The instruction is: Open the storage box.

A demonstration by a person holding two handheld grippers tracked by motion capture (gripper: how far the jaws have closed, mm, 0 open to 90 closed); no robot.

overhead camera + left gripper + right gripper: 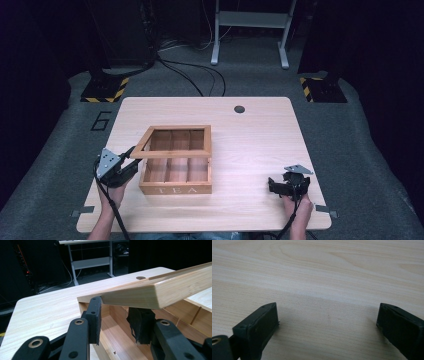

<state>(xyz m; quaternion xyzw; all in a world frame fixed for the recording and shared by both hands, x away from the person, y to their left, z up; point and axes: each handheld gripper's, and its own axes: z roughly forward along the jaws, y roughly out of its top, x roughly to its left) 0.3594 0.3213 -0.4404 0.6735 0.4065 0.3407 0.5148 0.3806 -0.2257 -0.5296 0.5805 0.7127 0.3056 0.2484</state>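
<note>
At the centre of the high view the wooden tea box (176,170) sits on the worktop (250,150), its stiff, light, hinged lid (160,293) pinched at the near-left corner by the left gripper (117,322), best held there, while the right gripper (327,322) rests spread apart, lower right.

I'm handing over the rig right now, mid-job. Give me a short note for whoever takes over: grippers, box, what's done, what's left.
Left gripper: at the near left corner of the wooden-framed lid, jaws either side of its edge; whether they clamp it I cannot tell.
Right gripper: open, holding nothing, low over the bare light wood table at the near right.
Wooden tea box marked TEA: mid-table, three compartments visible, nothing seen in them.
Done: lid is raised partway, tilted above the box.
Left: probably finish moving the lid; whether it is opening or closing I cannot tell.
</note>
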